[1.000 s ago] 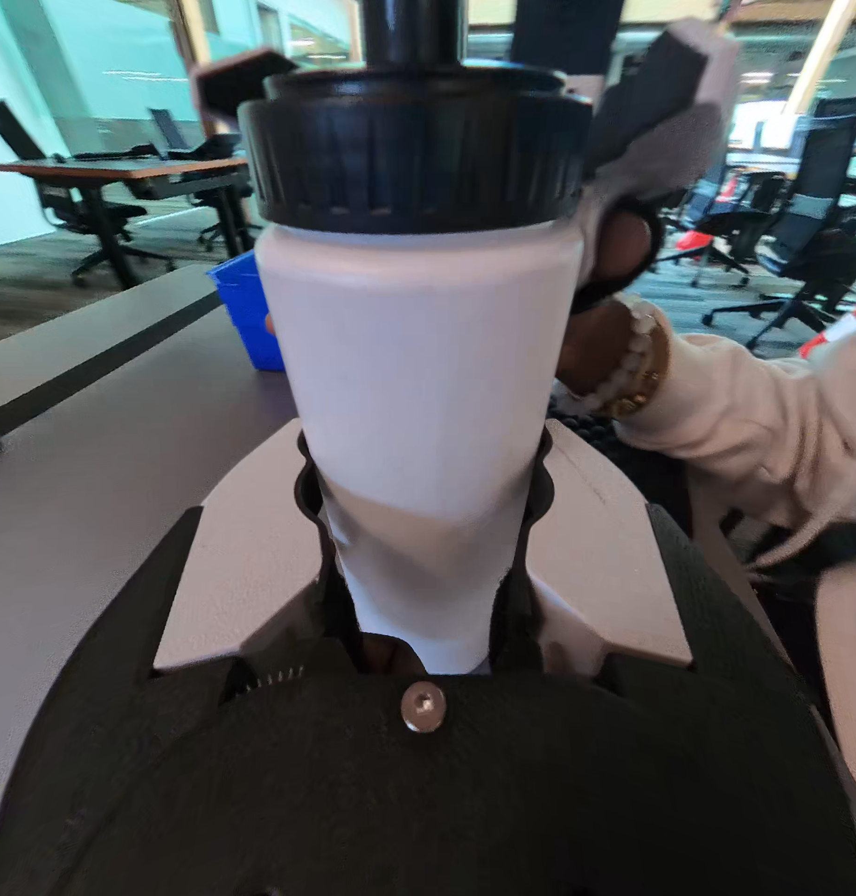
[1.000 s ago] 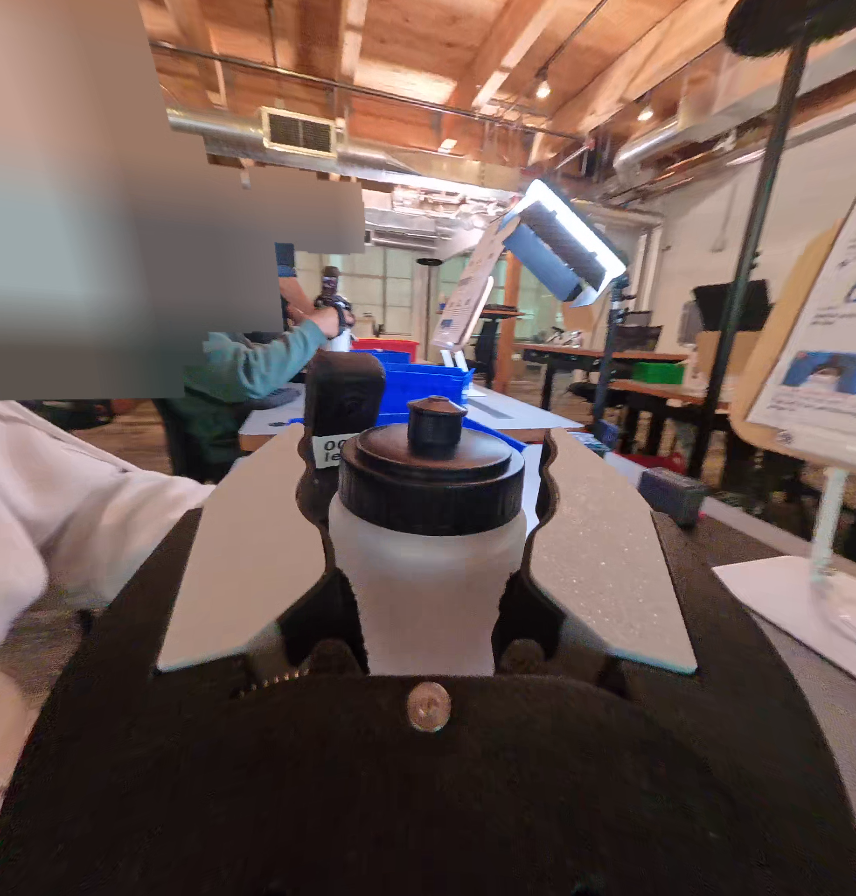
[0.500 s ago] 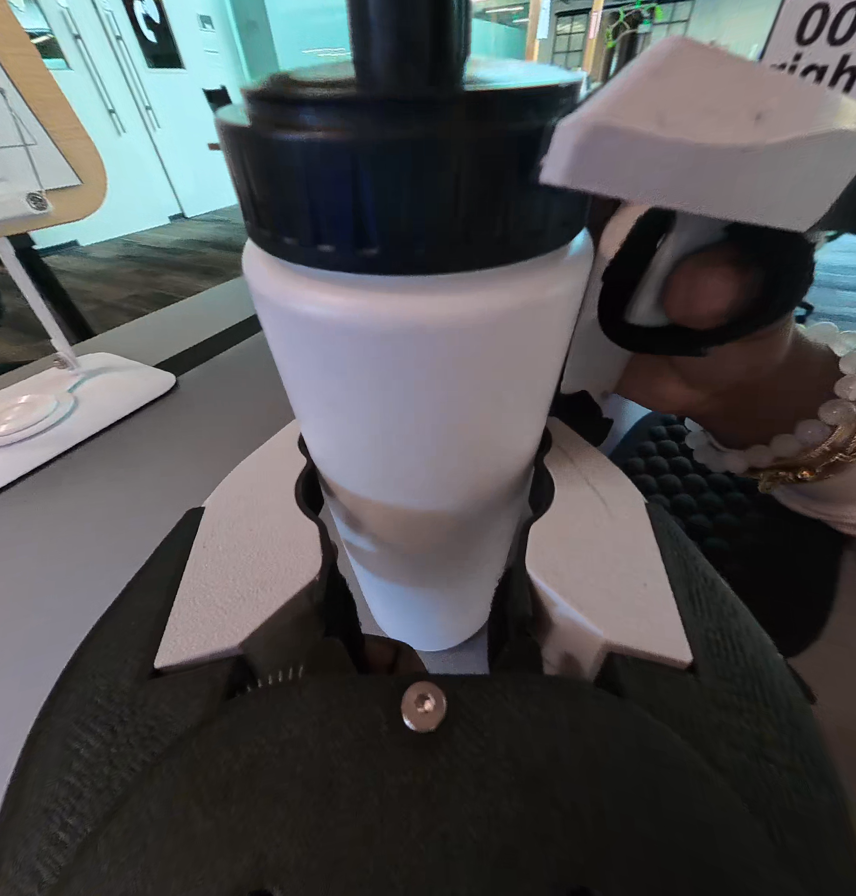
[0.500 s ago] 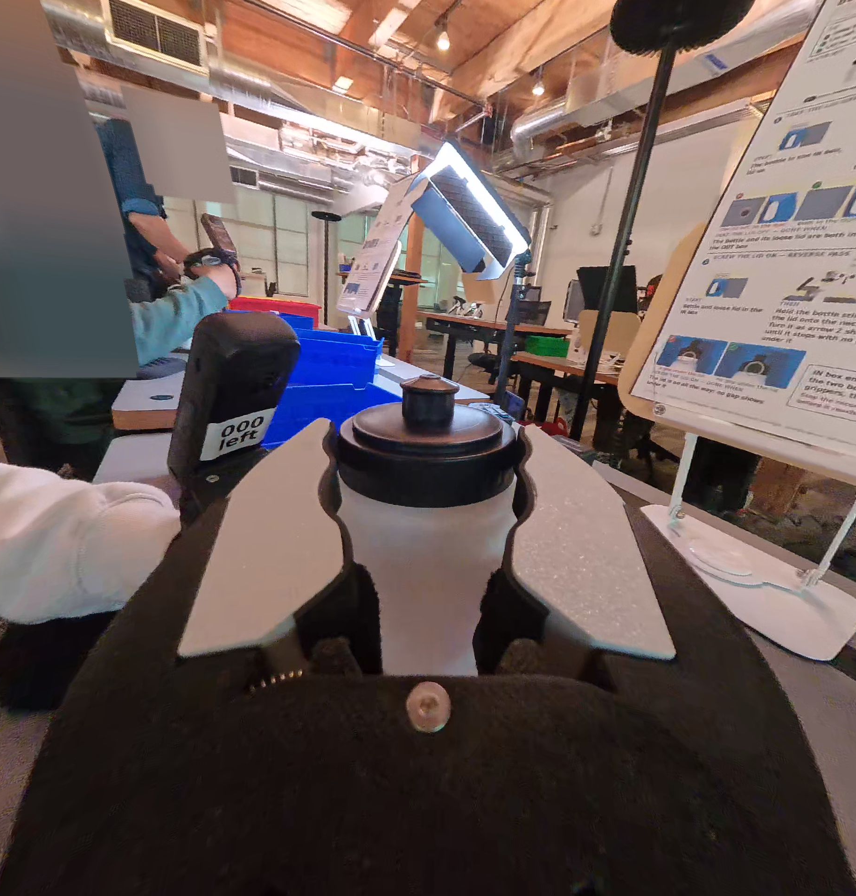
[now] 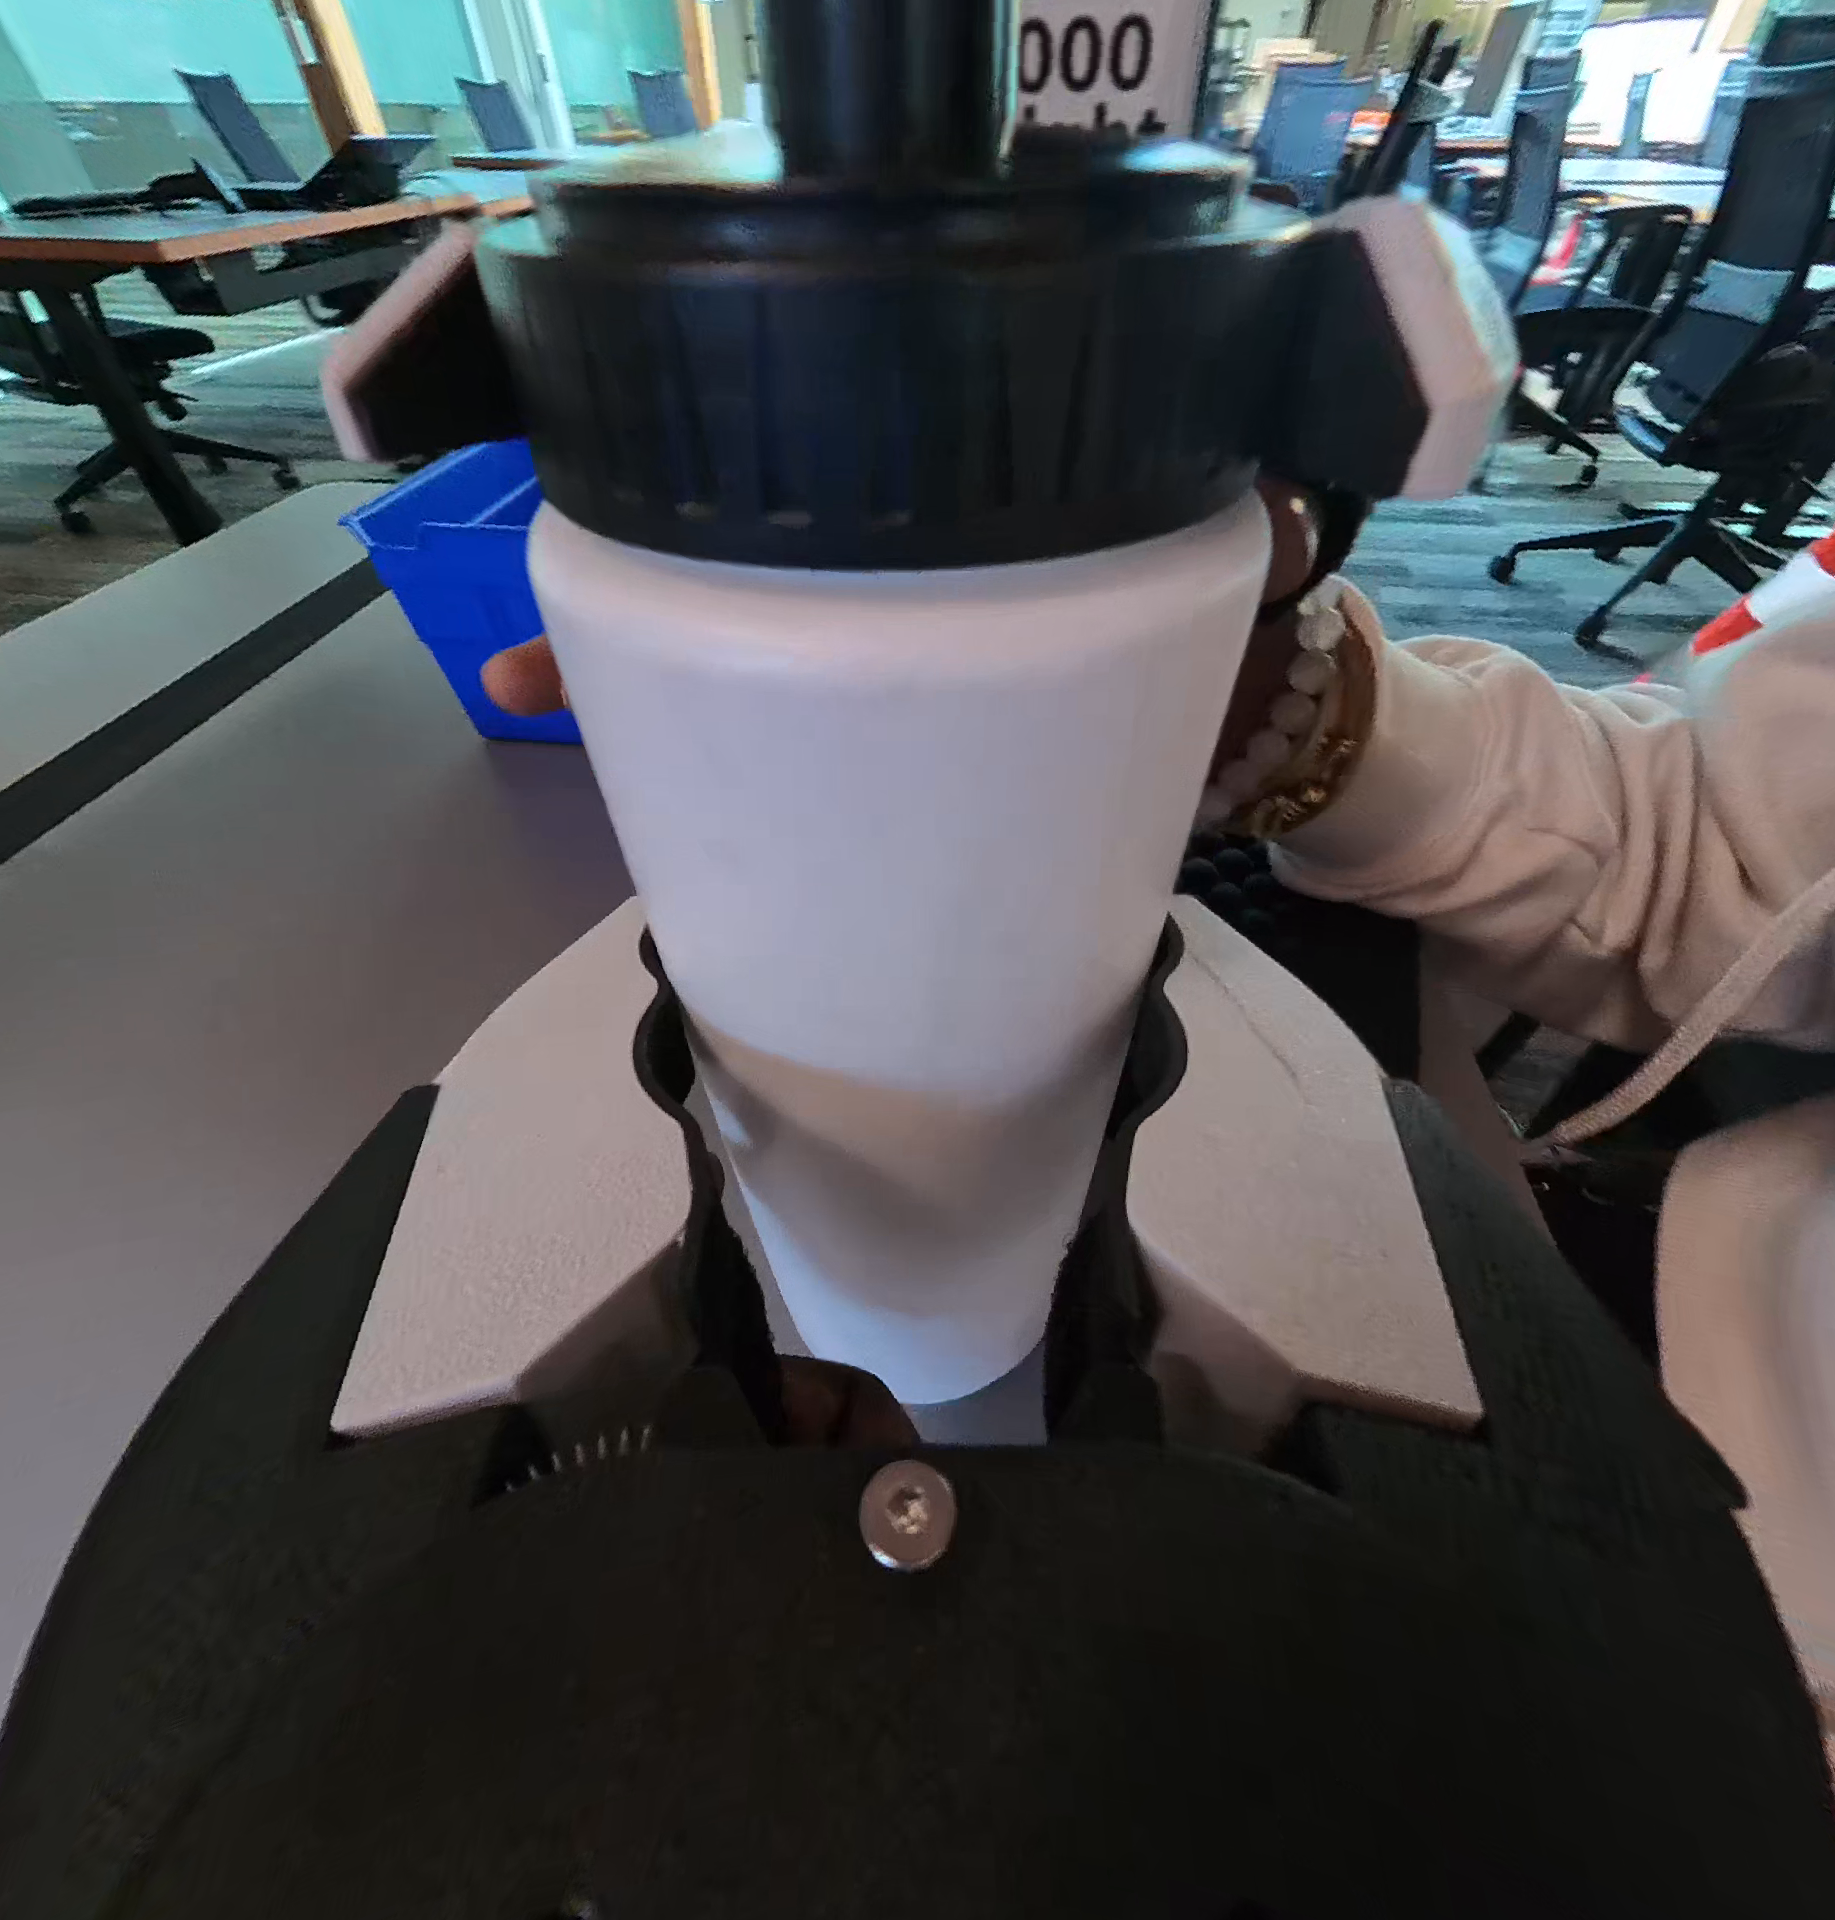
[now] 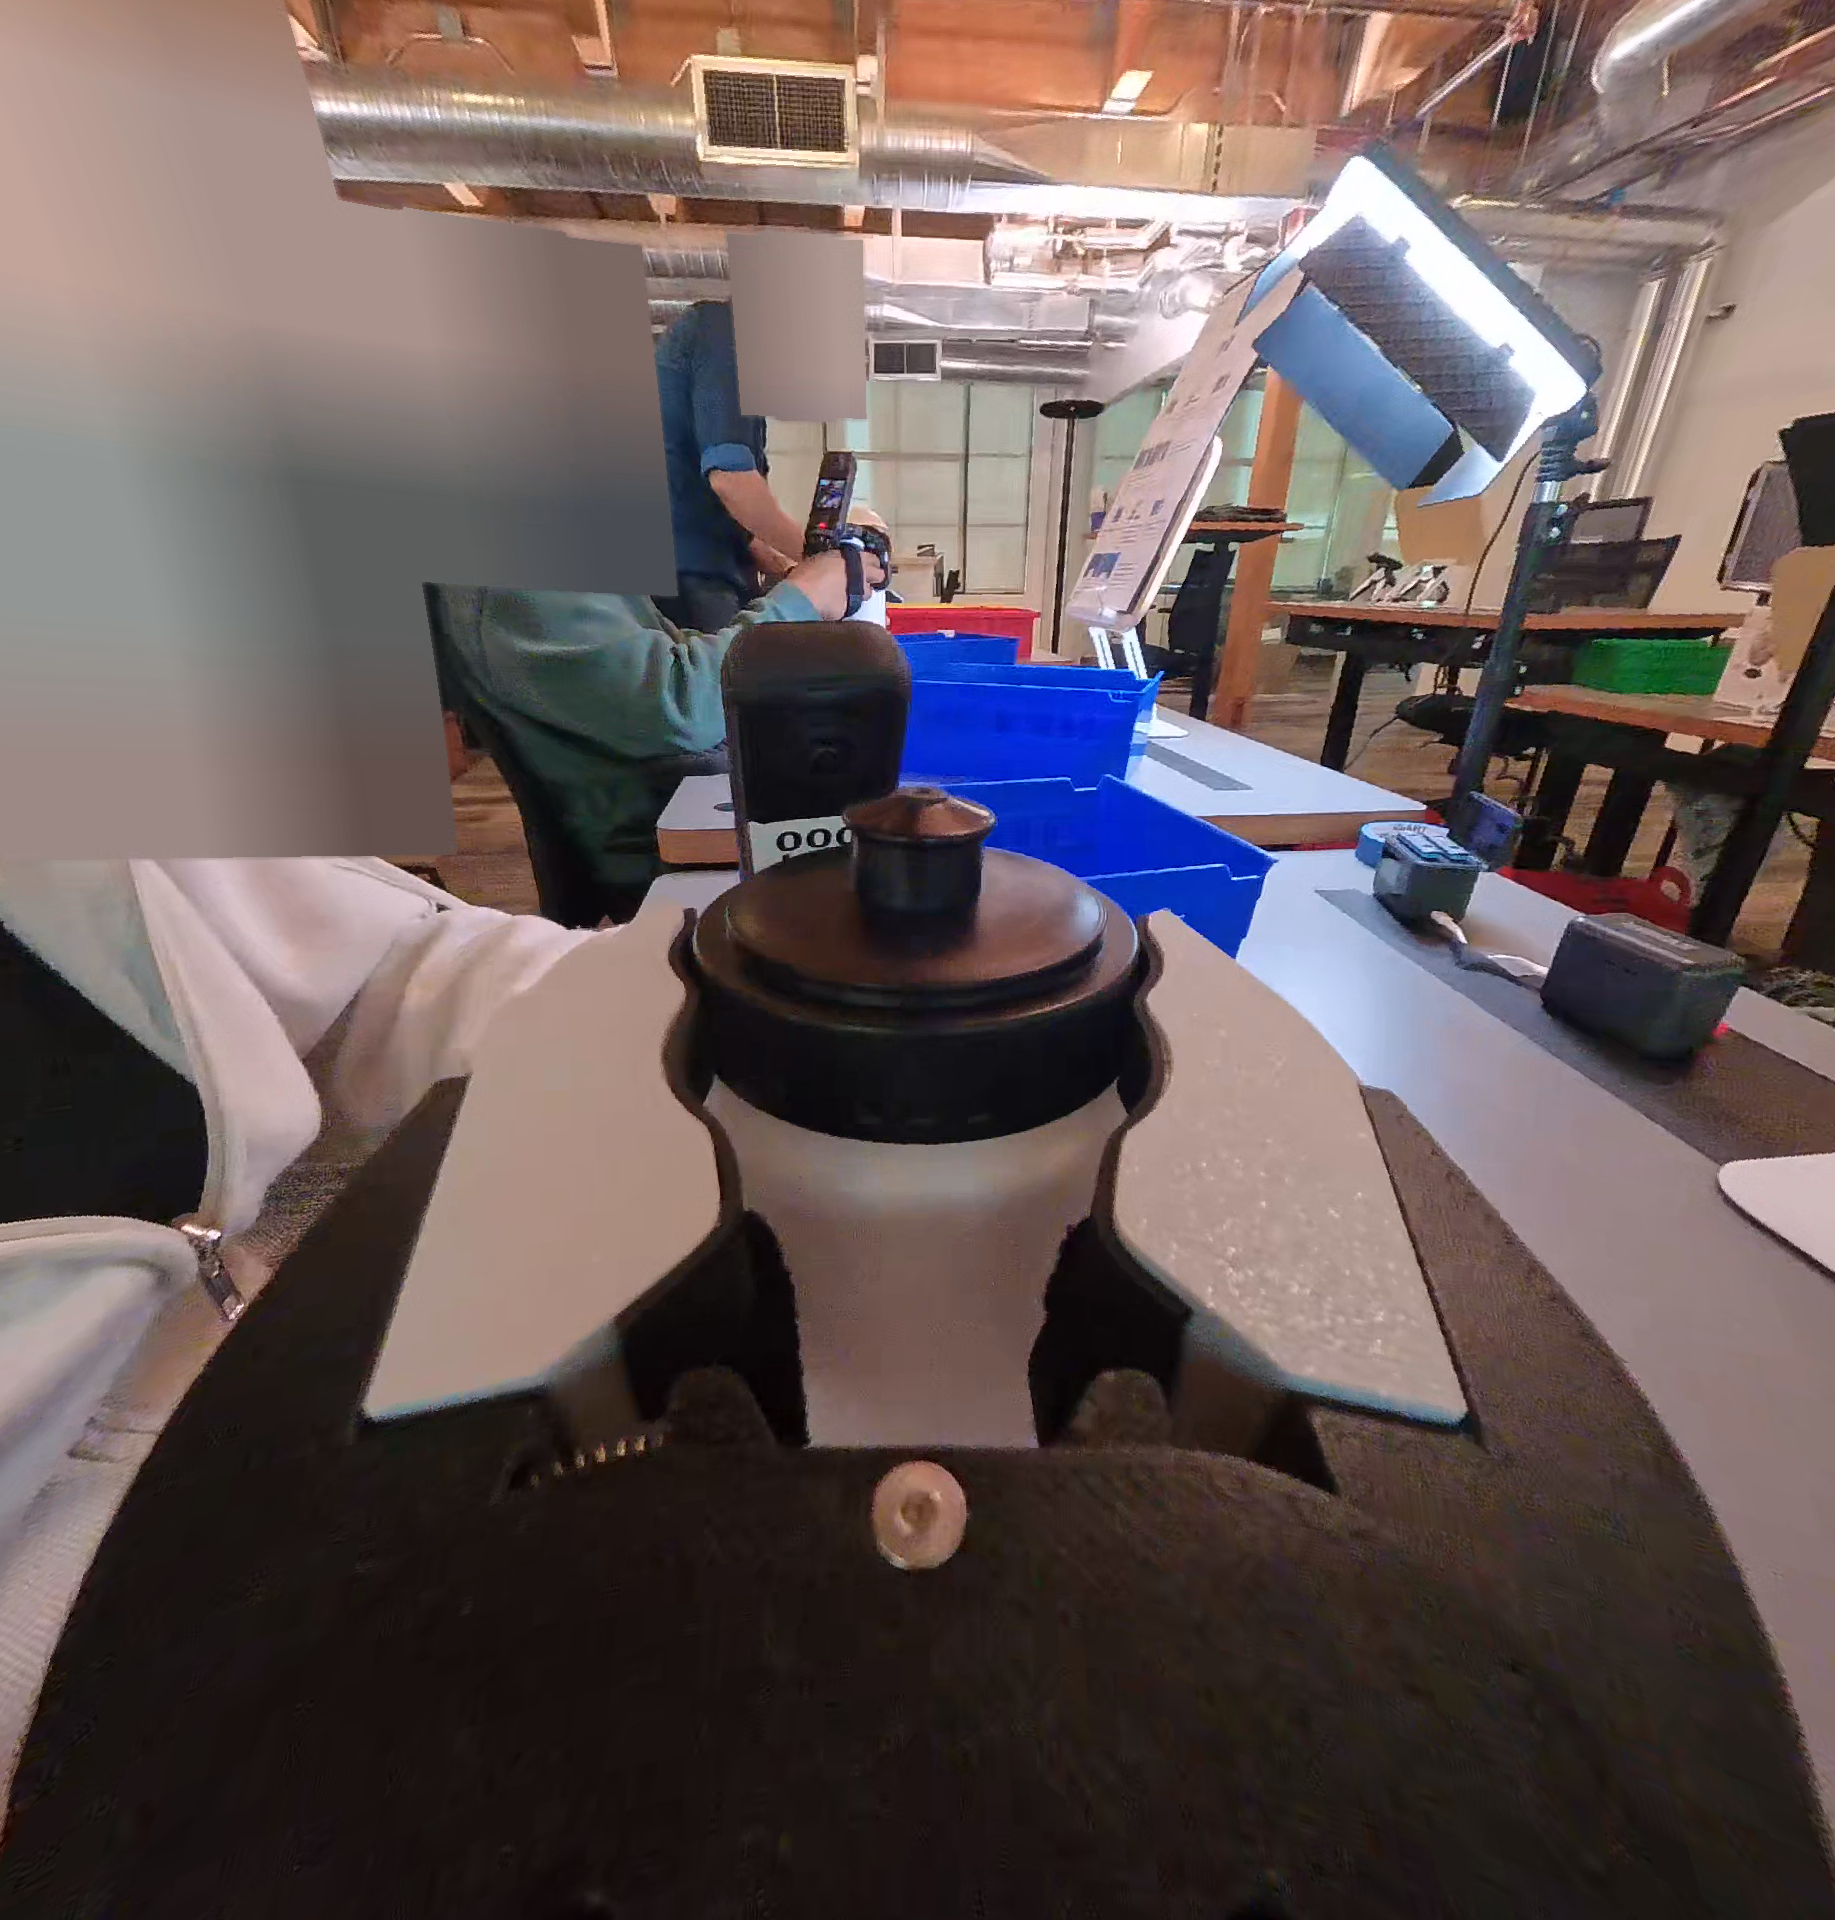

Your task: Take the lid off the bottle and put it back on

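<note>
**A:** Start with your left wrist view. Which way does the bottle point?

**B:** Your bottle point(image 5: 892, 831) stands upright, long axis vertical, spout end up and base down between your left gripper point(image 5: 908, 1091). Its fingers point(image 5: 539, 1195) are clenched on the lower body, the scalloped black inner edges pressed against both sides. The body is smooth, matte white plastic, a plain cylinder. The lid point(image 5: 871, 384) is black and round with fine vertical ribs around its skirt, and it sits on the neck. The picture is smeared up there, so you cannot tell whether it is screwed fully home.

**A:** And the other gripper from here?

**B:** Your right gripper point(image 5: 892, 343) comes in from the far side, a pale finger tip on each side of the lid. Behind the bottle a blue bin point(image 5: 456, 582) sits on the grey worktop point(image 5: 217, 935).

**A:** Now the right wrist view.

**B:** Same bottle point(image 6: 918, 1247), upright, spout up. The right gripper point(image 6: 918, 1039) has its fingers point(image 6: 1256, 1195) closed around the lid point(image 6: 913, 997), whose ribbed skirt nests in their curved notches. The finger faces are flat, pale and slightly grainy. The lid top is a smooth dark disc with a stubby conical spout. Blue bins point(image 6: 1100, 842) stand beyond on the pale worktop point(image 6: 1567, 1299), and a small dark grey box point(image 6: 1640, 987) lies well to the right.
</note>
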Demonstrator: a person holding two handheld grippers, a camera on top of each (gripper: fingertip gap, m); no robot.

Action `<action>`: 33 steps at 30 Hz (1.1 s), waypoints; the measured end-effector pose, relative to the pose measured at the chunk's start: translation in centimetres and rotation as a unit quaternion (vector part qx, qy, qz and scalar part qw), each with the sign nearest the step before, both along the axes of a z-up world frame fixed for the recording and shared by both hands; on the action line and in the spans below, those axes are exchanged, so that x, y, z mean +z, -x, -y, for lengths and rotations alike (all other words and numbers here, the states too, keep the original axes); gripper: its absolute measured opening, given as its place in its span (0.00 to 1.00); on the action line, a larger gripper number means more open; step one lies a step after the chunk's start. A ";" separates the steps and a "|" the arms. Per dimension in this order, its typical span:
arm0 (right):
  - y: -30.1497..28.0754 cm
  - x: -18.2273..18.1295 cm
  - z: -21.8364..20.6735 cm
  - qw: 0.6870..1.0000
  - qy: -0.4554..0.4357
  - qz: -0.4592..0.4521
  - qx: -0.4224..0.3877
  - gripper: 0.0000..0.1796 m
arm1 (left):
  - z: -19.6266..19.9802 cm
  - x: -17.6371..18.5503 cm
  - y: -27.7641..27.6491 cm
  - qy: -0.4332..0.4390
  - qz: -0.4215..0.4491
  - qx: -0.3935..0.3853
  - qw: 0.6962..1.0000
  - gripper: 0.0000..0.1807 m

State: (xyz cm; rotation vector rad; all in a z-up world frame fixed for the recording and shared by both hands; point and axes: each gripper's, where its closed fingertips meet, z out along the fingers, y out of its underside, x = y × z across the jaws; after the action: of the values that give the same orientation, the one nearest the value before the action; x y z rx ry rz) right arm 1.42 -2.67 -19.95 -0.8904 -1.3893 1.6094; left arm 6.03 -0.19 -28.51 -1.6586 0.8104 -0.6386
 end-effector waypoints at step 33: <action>0.7 0.9 -0.8 0.993 -0.056 -0.046 -0.095 0.43 | -1.0 0.1 1.6 -0.001 -0.054 0.122 0.991 0.46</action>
State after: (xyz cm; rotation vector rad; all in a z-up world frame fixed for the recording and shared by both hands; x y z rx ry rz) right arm 0.75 -1.82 -19.05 -0.8447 -1.2772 1.3981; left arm 4.39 0.82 -28.46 -1.7677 0.6692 -0.3802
